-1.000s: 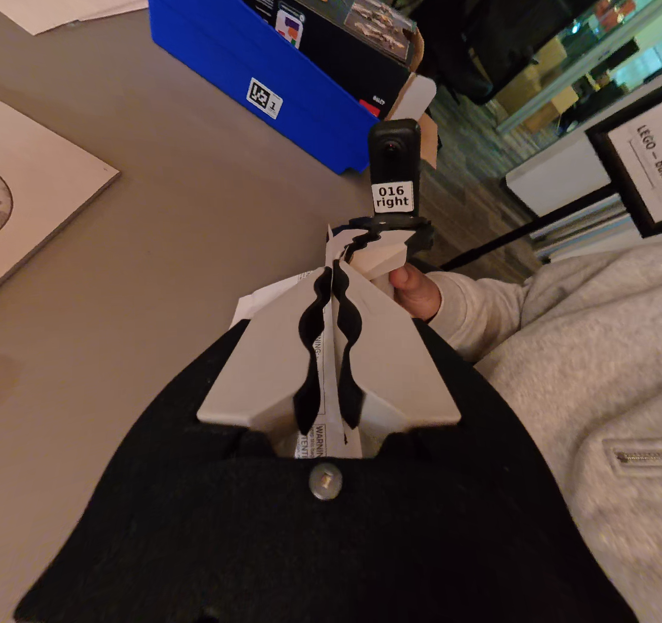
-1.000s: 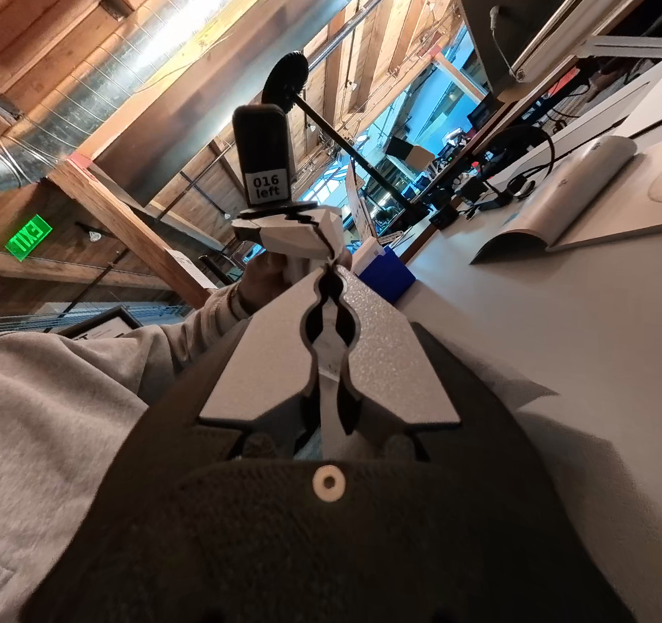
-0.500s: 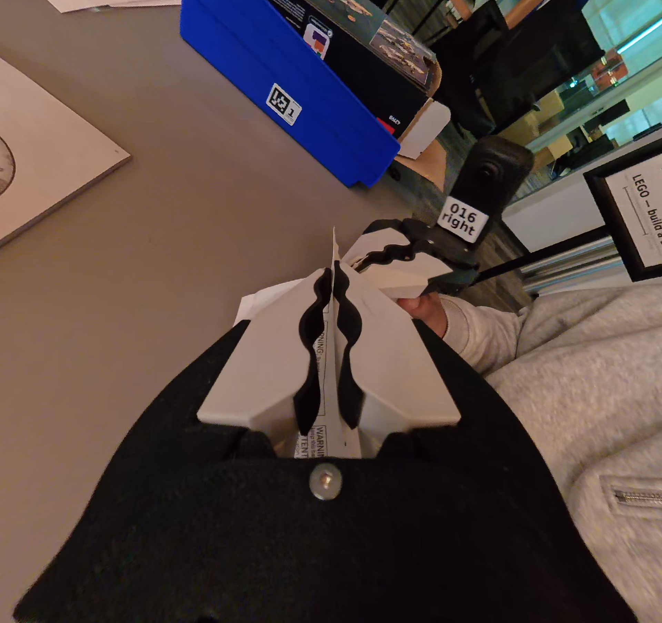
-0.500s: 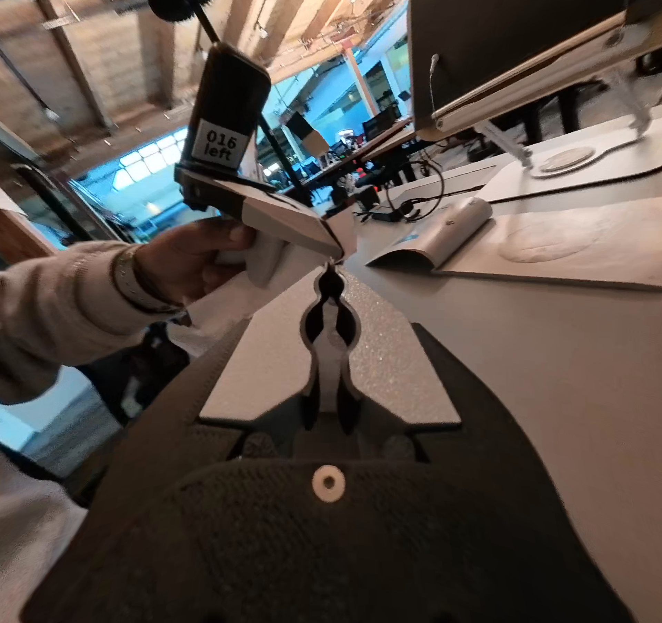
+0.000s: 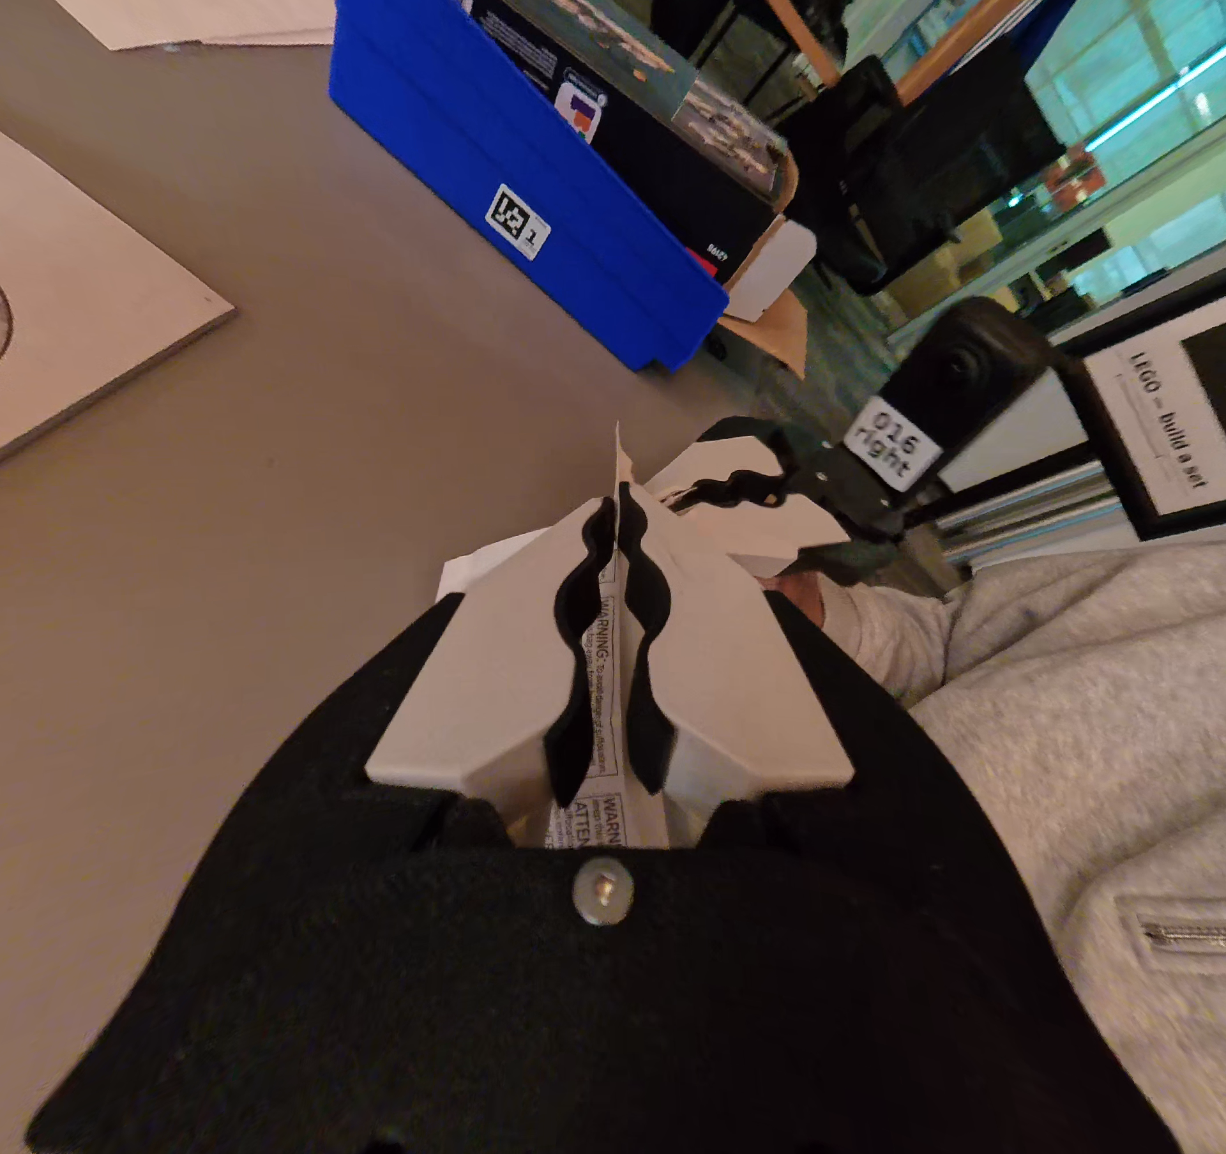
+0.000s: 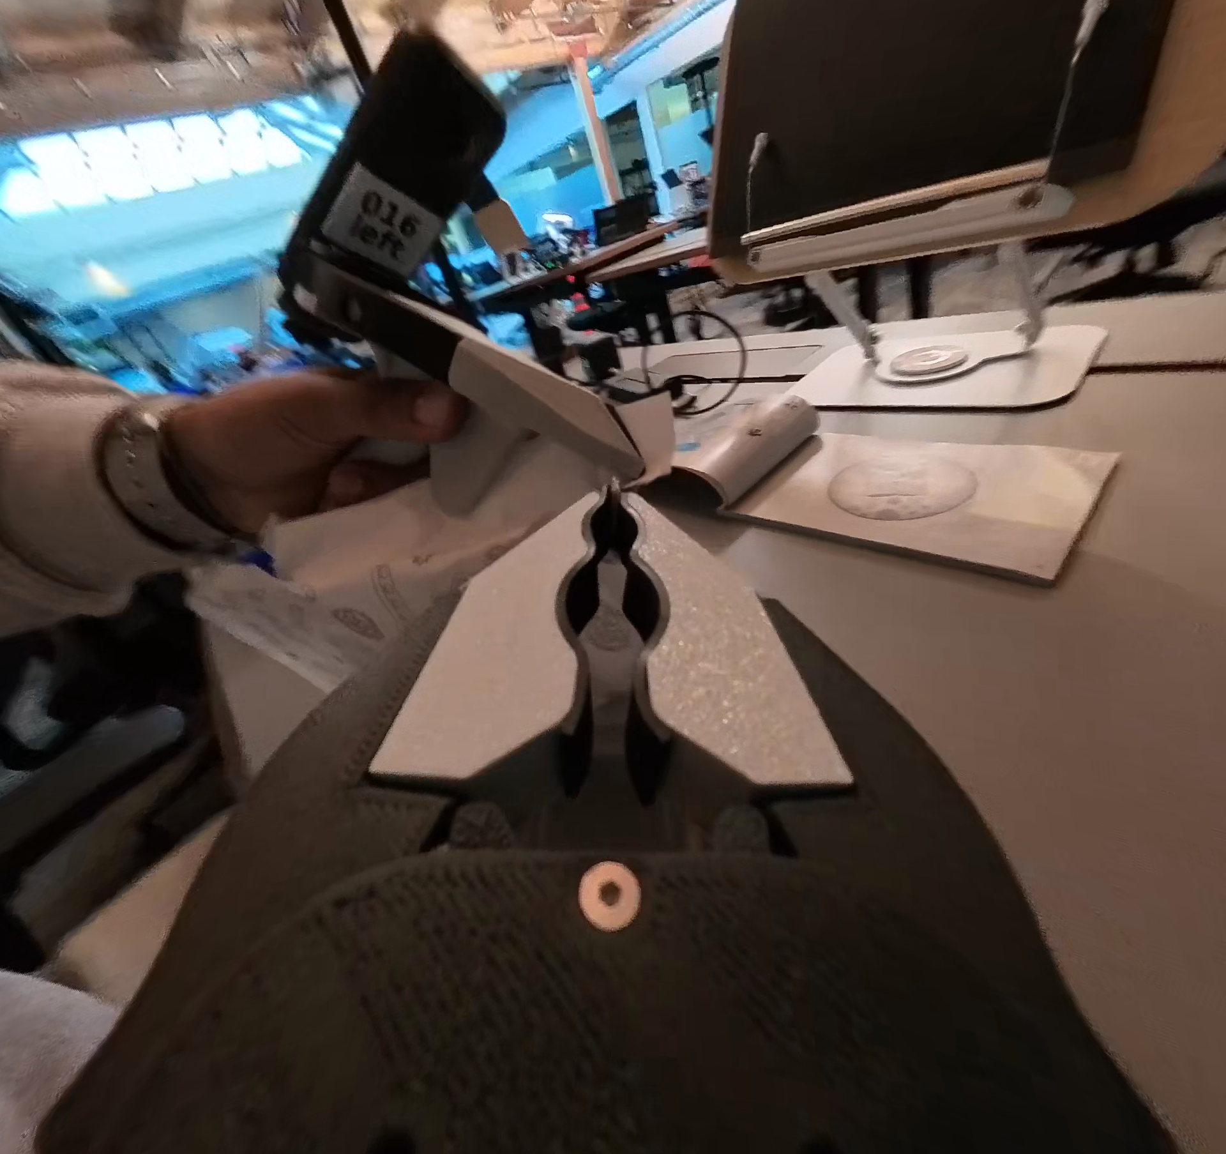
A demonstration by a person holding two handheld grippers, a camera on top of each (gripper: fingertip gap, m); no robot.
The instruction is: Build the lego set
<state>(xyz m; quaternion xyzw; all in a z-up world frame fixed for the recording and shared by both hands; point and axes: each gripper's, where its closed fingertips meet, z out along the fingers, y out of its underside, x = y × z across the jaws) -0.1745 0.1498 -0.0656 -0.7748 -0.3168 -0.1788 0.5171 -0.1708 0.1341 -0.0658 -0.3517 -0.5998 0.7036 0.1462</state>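
A white paper parts bag [image 5: 607, 691] with printed text is held over the grey table between both grippers. My left gripper [image 5: 617, 500] is shut on the bag, whose edge sticks out past the fingertips. My right gripper [image 6: 613, 492] is shut on the same bag's top edge, tip to tip with the left one. The rest of the bag [image 6: 371, 565] hangs below the left gripper [image 6: 633, 465]. The right gripper also shows in the left wrist view [image 5: 670, 500], lying sideways to the right. The bag's contents are hidden.
A blue bin [image 5: 531, 147] holding the set's box [image 5: 630, 94] stands at the table's far edge. An open instruction booklet [image 6: 929, 498] lies on the table. A monitor stand [image 6: 962, 366] stands behind it. A person's grey sleeve [image 5: 1061, 691] is at the right. The grippers are tip to tip, or close to it.
My right gripper has swung out to the right and rolled sideways while still gripping the bag. My left gripper kept its grip and turned slightly toward the blue bin.
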